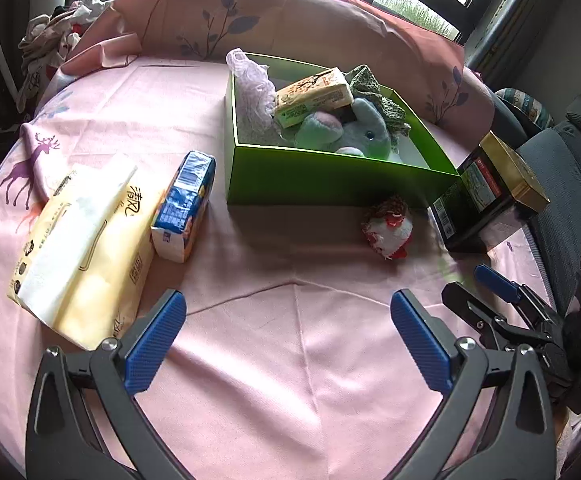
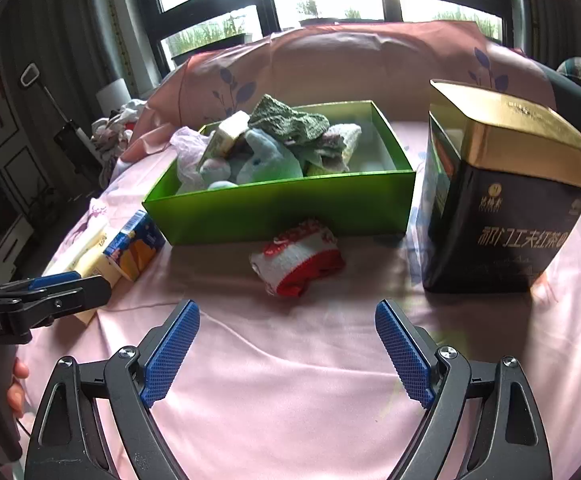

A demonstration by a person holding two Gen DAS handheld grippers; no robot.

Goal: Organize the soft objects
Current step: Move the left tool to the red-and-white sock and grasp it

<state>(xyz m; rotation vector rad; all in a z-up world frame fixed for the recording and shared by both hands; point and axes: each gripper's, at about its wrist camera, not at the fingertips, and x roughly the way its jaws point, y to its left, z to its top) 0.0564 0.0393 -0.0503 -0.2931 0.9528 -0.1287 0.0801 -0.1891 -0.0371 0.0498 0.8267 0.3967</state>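
Observation:
A green box on the pink cloth holds a blue plush toy, a tissue pack, a green knit cloth and a pale plastic bag. A red and white knit item lies on the cloth in front of the box. My left gripper is open and empty, above bare cloth. My right gripper is open and empty, just short of the knit item; it also shows in the left wrist view.
A large yellow tissue pack and a small blue tissue pack lie left of the box. A black and gold tin stands to its right. A pink pillow lies behind.

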